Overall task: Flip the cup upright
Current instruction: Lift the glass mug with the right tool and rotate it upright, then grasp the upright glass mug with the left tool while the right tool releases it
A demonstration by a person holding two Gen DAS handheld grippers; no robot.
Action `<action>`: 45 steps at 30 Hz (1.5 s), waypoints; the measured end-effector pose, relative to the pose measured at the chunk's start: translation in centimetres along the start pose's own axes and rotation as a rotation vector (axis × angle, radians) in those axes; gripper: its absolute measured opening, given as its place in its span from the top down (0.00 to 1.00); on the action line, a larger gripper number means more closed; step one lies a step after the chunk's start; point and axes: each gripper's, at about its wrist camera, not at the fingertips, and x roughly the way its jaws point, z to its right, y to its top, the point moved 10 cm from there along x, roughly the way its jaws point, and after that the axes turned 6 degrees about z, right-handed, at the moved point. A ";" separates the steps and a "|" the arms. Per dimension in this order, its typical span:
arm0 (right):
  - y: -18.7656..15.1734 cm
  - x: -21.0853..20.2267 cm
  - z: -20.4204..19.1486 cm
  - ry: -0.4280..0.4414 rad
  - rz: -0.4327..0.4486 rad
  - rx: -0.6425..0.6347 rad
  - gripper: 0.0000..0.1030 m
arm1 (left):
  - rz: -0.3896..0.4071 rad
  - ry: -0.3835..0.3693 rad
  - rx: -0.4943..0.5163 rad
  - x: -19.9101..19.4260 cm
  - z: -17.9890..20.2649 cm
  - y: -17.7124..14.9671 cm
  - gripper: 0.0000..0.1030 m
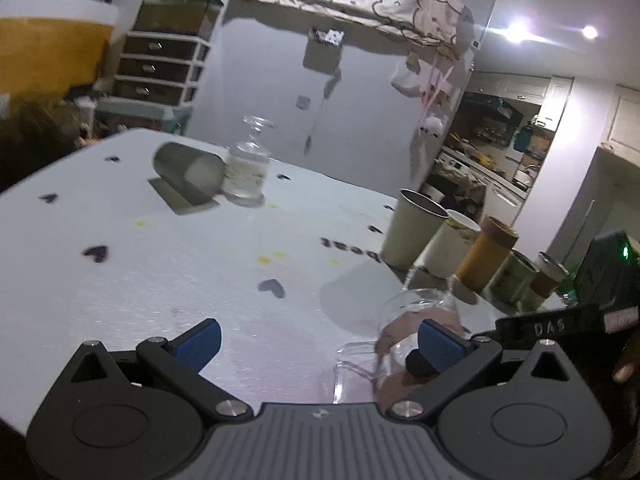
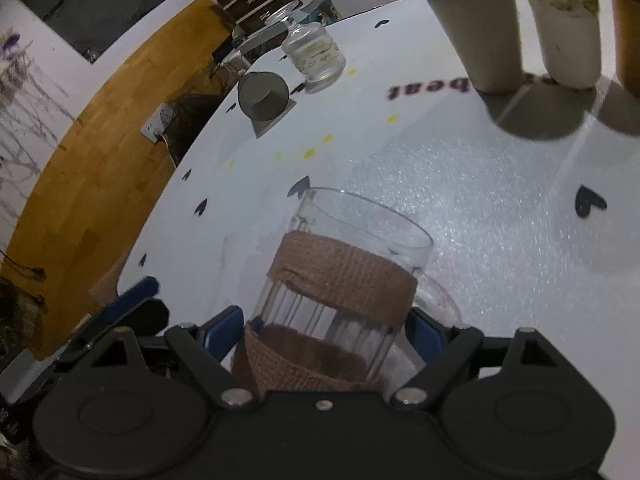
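A clear glass mug with a brown woven band (image 2: 340,276) sits between the blue pads of my right gripper (image 2: 328,330), which is shut on its lower body; the mug's open rim points away and slightly up over the white table (image 2: 480,220). In the left wrist view the same mug (image 1: 404,320) shows at lower right beside the right pad. My left gripper (image 1: 320,340) is open and empty above the table. A grey metal cup (image 1: 188,172) lies on its side at the far end, also in the right wrist view (image 2: 262,96).
An upside-down stemmed glass (image 1: 250,168) stands next to the lying cup. A row of upright cups and tins (image 1: 452,244) lines the right edge. The right wrist view shows a metal cup (image 2: 476,28) and a white cup (image 2: 564,24). The table edge is left, over a wooden floor (image 2: 92,168).
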 end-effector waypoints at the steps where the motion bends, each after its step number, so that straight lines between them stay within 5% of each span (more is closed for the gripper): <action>1: 0.0 -0.1 0.2 0.002 0.007 0.010 0.14 | -0.012 -0.013 -0.010 0.4 0.1 0.2 0.01; 7: -0.5 -0.9 0.1 0.021 0.076 0.045 0.10 | -0.145 -0.104 -0.071 3.9 1.6 1.9 0.01; 14: -2.1 -2.0 -0.2 0.031 0.139 0.086 0.10 | -0.293 -0.153 0.049 7.8 5.4 1.4 0.02; 20: -3.2 -2.2 -0.5 0.014 0.173 0.078 0.18 | -0.441 -0.146 0.064 11.1 6.8 -0.6 0.11; 28: -3.5 -2.2 -0.9 0.000 0.204 0.032 0.19 | -0.523 -0.151 0.115 13.2 8.4 -2.5 0.24; 33: -3.6 -2.5 -1.1 0.002 0.222 0.005 0.19 | -0.470 -0.161 0.144 12.1 8.8 -1.7 0.24; 39: -3.5 -3.4 -3.5 -0.075 0.324 -0.204 0.24 | -0.303 -0.180 0.285 7.9 10.2 1.0 0.25; 45: -3.9 -3.4 -4.6 -0.130 0.378 -0.334 0.25 | -0.236 -0.187 0.377 5.0 10.8 1.4 0.25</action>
